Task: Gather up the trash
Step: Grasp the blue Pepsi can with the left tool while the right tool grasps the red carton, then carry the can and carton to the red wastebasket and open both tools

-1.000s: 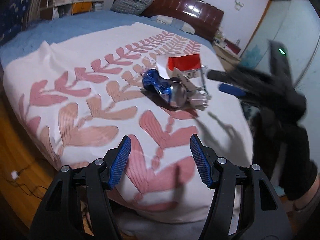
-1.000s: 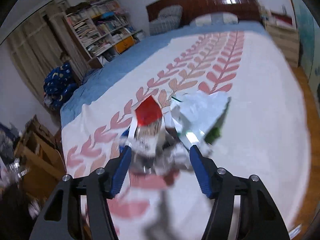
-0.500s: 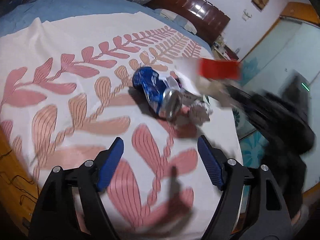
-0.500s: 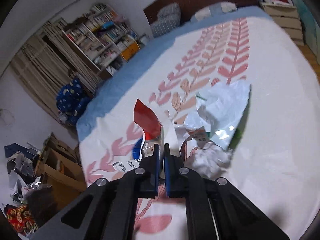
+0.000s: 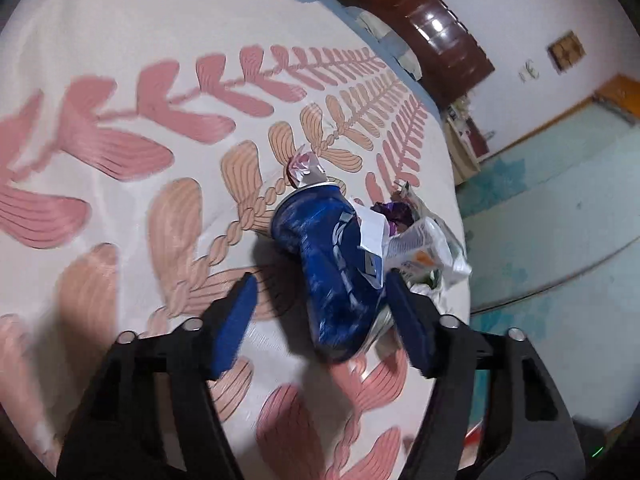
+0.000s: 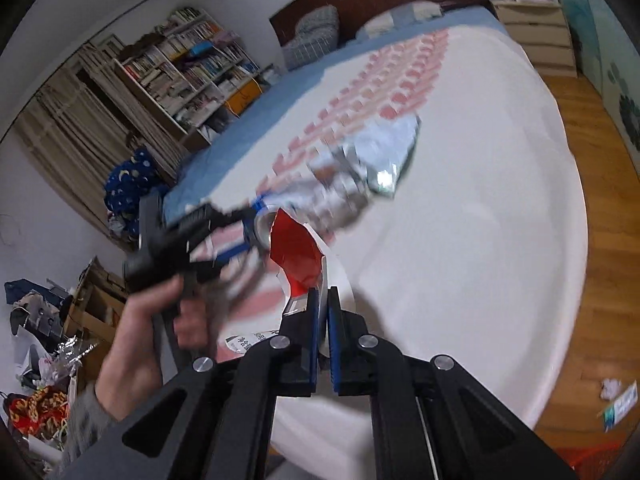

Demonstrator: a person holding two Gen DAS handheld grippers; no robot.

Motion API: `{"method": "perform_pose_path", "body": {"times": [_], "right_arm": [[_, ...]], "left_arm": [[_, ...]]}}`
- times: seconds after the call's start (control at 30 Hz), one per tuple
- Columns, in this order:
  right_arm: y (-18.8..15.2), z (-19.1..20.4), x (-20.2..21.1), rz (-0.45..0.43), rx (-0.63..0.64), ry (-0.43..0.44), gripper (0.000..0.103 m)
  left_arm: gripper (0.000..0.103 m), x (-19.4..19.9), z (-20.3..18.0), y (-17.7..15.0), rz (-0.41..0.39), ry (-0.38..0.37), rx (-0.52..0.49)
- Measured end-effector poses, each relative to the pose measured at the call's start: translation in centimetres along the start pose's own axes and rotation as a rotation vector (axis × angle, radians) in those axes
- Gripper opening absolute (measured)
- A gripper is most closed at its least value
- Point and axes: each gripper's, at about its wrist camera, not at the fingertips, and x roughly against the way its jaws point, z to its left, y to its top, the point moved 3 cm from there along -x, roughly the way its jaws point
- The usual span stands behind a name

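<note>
The left gripper [image 5: 318, 312] is open around the crushed blue can [image 5: 334, 268] on the bedspread [image 5: 120, 184]. Beside the can lie crumpled wrappers [image 5: 424, 244], apparently foil. The right gripper [image 6: 323, 300] clamps a red-and-white wrapper [image 6: 298, 252].

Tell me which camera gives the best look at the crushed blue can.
The left wrist view. The crushed blue can lies sharp and close on the bedspread, between the open fingers of the left gripper. The right wrist view shows only a blurred sliver of it behind the red wrapper.
</note>
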Motion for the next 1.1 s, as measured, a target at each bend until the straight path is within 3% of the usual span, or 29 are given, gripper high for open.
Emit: {"method": "perform_pose_path", "body": {"times": [0.03, 0.1, 0.23, 0.37, 0.47, 0.77, 0.9, 1.1], "right_arm": [[-0.7, -0.4, -0.3, 0.015, -0.011, -0.001, 0.006], [-1.5, -1.0, -0.8, 0.034, -0.013, -0.009, 0.006], [-1.9, -1.0, -1.0, 0.039, 0.009, -0.019, 0.006], [-1.5, -0.7, -0.2, 0.021, 0.012, -0.005, 0.006], [-0.9, -0.3, 0.7, 0.005, -0.005, 0.060, 0.006], [-0.4, 0.9, 5.1, -0.044, 0.014, 0.068, 0.004], [0.3, 0.8, 9.0, -0.094, 0.023, 0.083, 0.004], [2.2, -1.4, 20.0, -0.229, 0.034, 0.056, 0.004]], "left_arm": [[0.057, -0.5, 0.1, 0.1, 0.007, -0.010, 0.014], [0.026, -1.7, 0.4, 0.2, 0.036, -0.003, 0.026], [0.012, -1.6, 0.1, 0.3, 0.019, -0.031, 0.044], [0.008, -0.1, -0.5, 0.6, -0.033, -0.020, 0.025], [0.008, 2.3, -1.0, 0.2, -0.074, -0.012, 0.008], [0.008, 11.8, -2.4, -5.4, -0.196, -0.004, -0.043], [0.008, 15.5, -6.6, -7.6, -0.252, -0.011, -0.166], [0.008, 18.7, -17.1, -13.3, -0.239, -0.143, -0.351]]}}
